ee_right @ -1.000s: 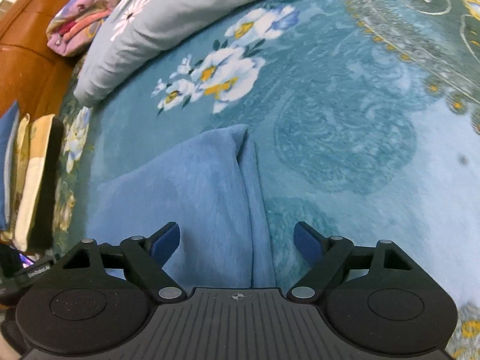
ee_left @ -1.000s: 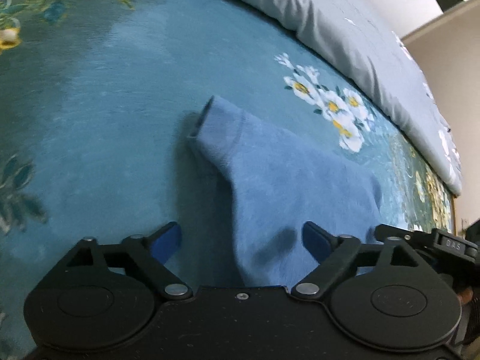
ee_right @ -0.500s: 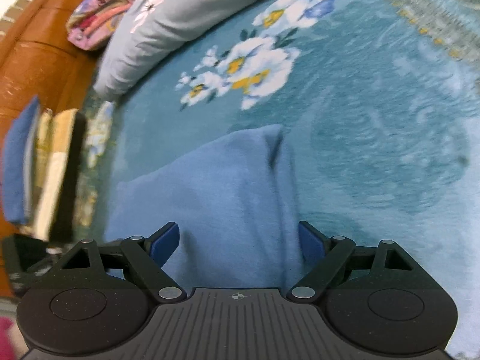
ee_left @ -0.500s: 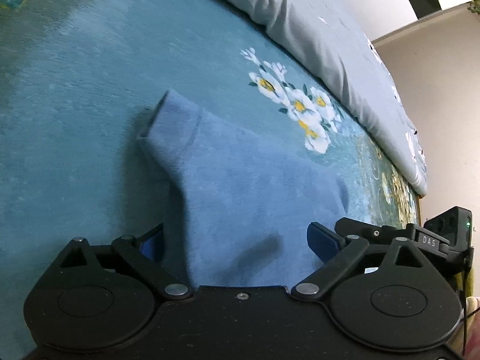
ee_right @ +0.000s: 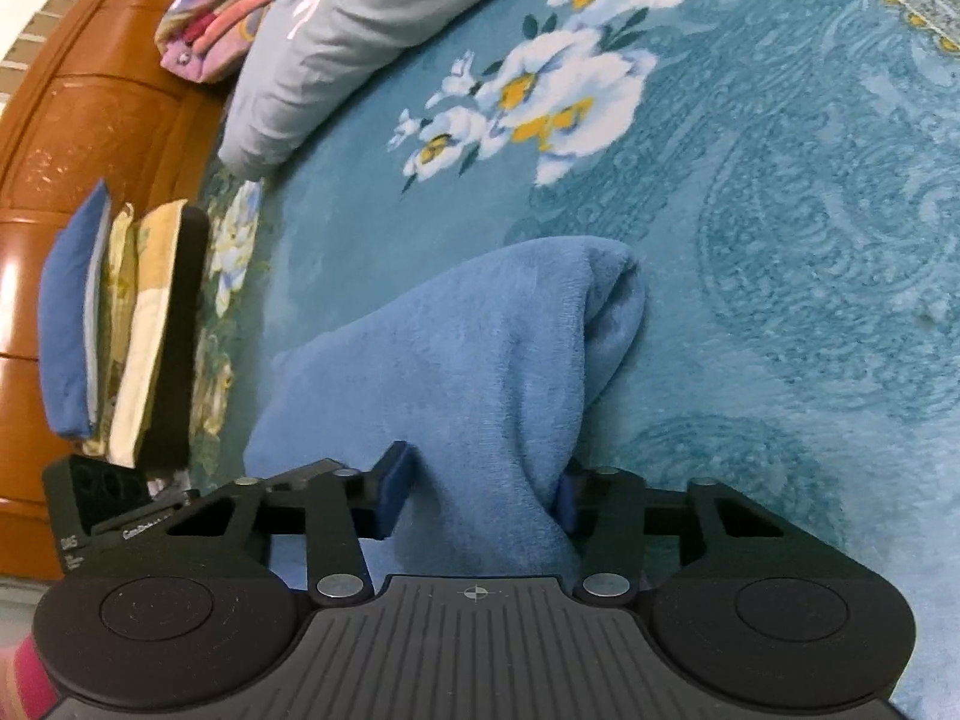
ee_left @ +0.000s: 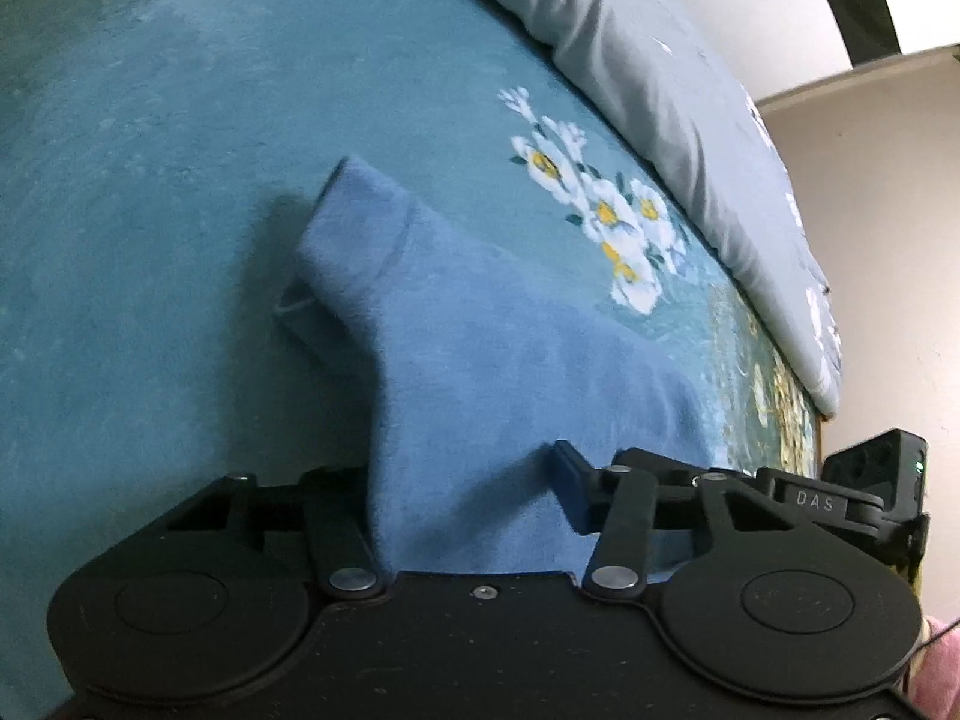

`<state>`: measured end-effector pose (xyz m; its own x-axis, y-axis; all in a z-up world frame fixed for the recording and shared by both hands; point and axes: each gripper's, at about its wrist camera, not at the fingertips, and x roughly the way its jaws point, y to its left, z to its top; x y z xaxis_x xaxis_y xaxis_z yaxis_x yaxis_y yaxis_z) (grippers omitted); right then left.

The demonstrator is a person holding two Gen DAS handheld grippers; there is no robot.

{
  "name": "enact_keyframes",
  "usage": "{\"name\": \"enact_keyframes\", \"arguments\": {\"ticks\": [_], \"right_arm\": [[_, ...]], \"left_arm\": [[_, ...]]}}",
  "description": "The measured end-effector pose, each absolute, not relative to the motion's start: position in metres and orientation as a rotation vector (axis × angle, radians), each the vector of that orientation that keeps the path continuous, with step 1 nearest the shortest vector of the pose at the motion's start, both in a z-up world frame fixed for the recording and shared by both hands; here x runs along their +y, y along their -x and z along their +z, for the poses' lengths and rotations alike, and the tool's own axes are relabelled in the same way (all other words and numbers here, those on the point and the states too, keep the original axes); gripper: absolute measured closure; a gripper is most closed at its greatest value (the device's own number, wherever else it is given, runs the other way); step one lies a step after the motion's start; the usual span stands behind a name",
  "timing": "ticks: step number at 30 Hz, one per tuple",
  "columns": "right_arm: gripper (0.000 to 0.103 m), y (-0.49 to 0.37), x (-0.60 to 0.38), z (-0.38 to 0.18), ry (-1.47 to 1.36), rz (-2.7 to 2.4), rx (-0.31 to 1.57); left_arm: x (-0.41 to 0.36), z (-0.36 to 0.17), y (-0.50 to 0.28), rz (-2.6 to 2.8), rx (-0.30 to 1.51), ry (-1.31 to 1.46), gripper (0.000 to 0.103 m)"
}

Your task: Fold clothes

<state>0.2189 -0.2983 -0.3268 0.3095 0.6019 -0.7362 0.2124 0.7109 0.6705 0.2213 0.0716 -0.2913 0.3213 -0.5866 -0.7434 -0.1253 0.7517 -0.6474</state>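
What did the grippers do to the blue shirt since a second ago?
Both grippers closed in on the blue shirt: the left gripper and right gripper narrowed around its near edge, bunching the cloth. The bedspread and folded pile stayed put.

1. Left-wrist view: the teal floral bedspread (ee_left: 180, 192) lies bare to the left and far side of the blue garment (ee_left: 480, 372), so the left tongs (ee_left: 462, 480) have open passage there.
2. To the far right, a rumpled grey quilt (ee_left: 660, 90) forms a ridge along the bed; only a narrow flowered strip separates it from the garment.
3. The right tongs (ee_left: 840, 498) sit just beside on the near right, blocking that side.
4. Right-wrist view: the bedspread to the right and far right is open.
5. On the left, a stack of folded clothes (ee_right: 120, 330) stands against the wooden headboard (ee_right: 90, 120), with the left tongs' body just in front of it.
6. A pink patterned bundle (ee_right: 216, 18) rests by the quilt at the far left.
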Motion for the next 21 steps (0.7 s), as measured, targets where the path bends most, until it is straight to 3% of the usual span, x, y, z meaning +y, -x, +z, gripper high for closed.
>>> {"name": "enact_keyframes", "arguments": {"ticks": [8,16,21], "right_arm": [[0.079,-0.218,-0.292,-0.318,-0.759,0.248,1.266],[0.084,-0.211,-0.298,-0.273,-0.723,0.301,1.246],[0.084,-0.196,-0.314,-0.220,-0.703,0.339,1.201]], "left_arm": [[0.059,-0.276,-0.214,-0.270,1.209,0.624,0.080],[0.048,-0.225,-0.196,-0.268,1.170,0.615,0.081],[0.031,-0.166,-0.173,-0.279,1.105,0.613,0.081]]}}
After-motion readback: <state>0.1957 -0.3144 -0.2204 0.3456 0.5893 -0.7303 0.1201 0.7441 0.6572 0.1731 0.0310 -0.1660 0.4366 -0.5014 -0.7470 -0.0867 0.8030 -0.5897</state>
